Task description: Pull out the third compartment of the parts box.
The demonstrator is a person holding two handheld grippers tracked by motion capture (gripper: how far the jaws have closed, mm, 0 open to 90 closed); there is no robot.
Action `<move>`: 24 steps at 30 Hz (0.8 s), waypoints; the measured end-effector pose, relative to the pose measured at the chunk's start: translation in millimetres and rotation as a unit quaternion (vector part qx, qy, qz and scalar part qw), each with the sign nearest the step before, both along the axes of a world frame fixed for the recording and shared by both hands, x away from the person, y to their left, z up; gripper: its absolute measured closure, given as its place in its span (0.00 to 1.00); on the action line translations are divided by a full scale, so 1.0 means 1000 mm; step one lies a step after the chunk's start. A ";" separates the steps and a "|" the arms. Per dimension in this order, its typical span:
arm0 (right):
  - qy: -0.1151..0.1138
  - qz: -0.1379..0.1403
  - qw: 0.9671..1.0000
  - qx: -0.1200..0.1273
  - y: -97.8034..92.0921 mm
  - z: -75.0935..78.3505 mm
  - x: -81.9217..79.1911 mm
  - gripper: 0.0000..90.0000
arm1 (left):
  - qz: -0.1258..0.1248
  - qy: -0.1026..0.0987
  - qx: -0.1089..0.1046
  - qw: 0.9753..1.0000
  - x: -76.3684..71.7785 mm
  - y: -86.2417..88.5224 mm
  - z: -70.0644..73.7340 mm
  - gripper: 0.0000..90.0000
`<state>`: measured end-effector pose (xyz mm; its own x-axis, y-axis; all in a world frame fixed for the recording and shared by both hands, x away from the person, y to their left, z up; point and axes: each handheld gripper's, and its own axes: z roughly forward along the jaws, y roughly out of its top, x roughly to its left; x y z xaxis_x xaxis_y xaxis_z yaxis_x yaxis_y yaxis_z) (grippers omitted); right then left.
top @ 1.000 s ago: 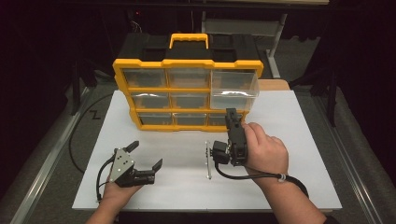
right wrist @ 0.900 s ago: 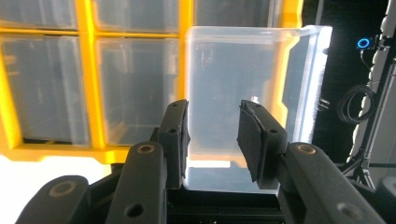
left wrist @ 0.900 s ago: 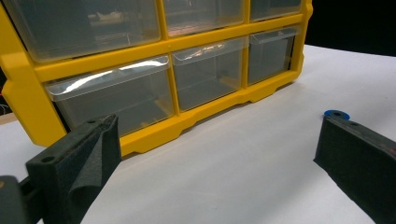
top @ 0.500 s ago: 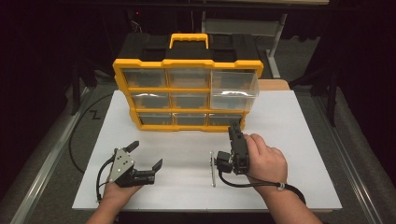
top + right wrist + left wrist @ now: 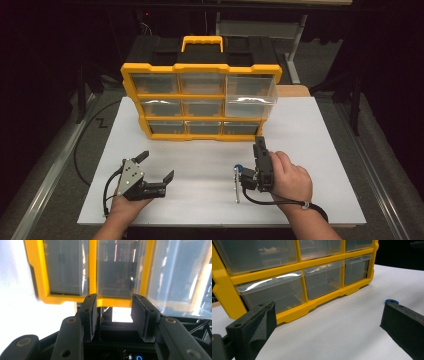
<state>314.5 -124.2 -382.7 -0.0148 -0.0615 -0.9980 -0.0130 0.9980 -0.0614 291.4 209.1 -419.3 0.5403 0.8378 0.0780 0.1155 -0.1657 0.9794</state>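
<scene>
Right tongs (image 5: 262, 150) part-open, empty, facing the yellow drawer organiser (image 5: 200, 100); left tongs (image 5: 156, 166) wide open, idle. Probably next: reach for the pulled-out drawer (image 5: 249, 97).

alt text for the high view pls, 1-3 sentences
A yellow organizer with clear drawers and a handle on top stands at the far side of a white table, its right-hand drawer pulled out. In front, a person's hands rest on the table: the left gripper with jaws open, the right gripper pointing at the organizer. A thin metal tool lies beside the right gripper.
</scene>
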 end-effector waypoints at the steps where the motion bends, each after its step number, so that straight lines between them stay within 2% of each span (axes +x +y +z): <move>1: 0.000 0.000 1.000 -0.002 -0.001 -0.002 0.000 0.64 | 0.000 0.000 0.000 1.000 0.000 0.000 0.000 0.01; 13: 0.009 -0.013 1.000 -0.010 -0.018 -0.028 0.003 0.60 | 0.000 0.001 0.000 1.000 0.000 0.000 -0.001 0.01; 16: 0.004 -0.011 1.000 -0.013 -0.020 -0.036 0.002 0.60 | -0.001 0.001 0.001 1.000 0.000 0.000 -0.001 0.01; 17: 0.008 -0.015 1.000 -0.008 -0.021 -0.040 0.001 0.60 | -0.001 0.001 0.000 1.000 0.000 0.000 -0.001 0.01; 19: 0.004 -0.011 1.000 -0.021 -0.021 -0.045 0.001 0.60 | -0.001 0.001 0.000 1.000 0.000 0.000 -0.001 0.01; 24: 0.008 -0.013 1.000 -0.016 -0.024 -0.054 -0.001 0.59 | -0.001 0.001 0.001 1.000 0.001 0.000 -0.001 0.01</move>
<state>313.6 -148.1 -437.2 -0.0331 -0.0936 -0.9951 0.0114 0.9955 -0.0940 291.9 208.7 -420.5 0.5420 0.8367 0.0779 0.1181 -0.1676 0.9788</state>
